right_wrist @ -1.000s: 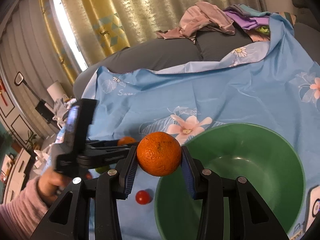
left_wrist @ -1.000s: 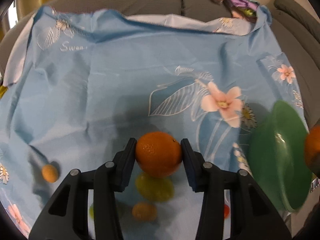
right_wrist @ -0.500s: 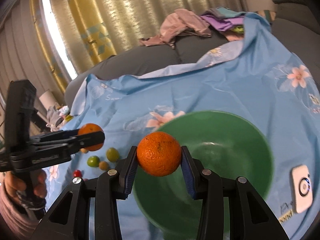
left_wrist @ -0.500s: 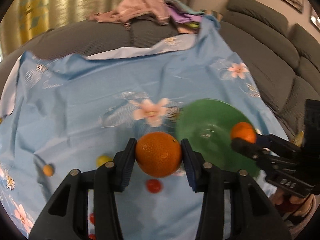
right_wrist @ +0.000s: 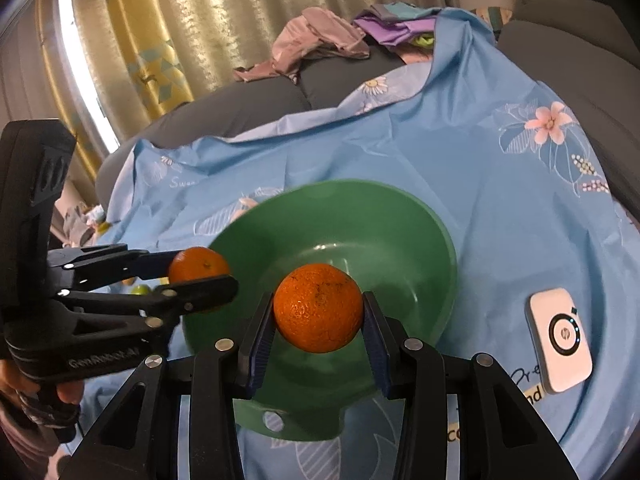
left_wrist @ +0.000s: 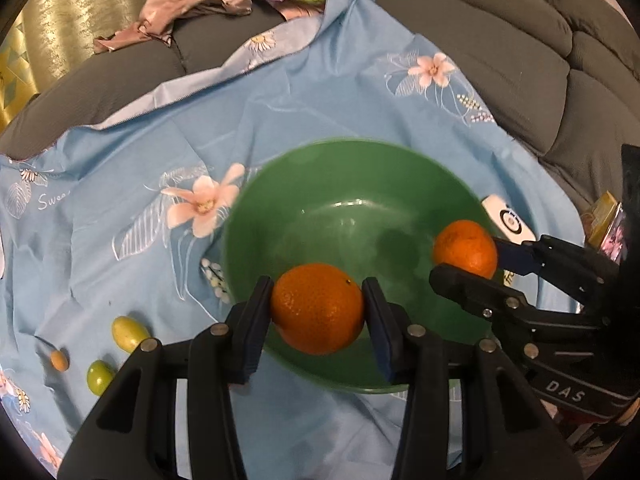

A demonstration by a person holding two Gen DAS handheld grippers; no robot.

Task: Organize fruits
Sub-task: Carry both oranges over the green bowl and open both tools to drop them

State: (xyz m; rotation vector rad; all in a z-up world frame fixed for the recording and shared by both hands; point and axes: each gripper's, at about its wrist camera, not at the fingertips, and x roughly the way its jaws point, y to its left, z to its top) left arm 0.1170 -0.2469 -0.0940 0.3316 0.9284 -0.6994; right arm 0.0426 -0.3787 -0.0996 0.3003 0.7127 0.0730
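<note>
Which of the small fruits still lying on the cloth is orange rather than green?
The smallest one, farthest left on the blue cloth. The pale oval fruit and the rounder green fruit beside it are both yellow-green.

A plain deep-green round bowl [left_wrist: 320, 184] sits on a sky-blue cloth [left_wrist: 120, 152] printed with pink-and-white flowers and white leaf outlines. Bright orange round fruits [left_wrist: 317, 307] contrast; at eight o'clock lie yellow-green oval fruits [left_wrist: 129, 333]. Gold-patterned curtain [right_wrist: 160, 32] at eleven.
</note>
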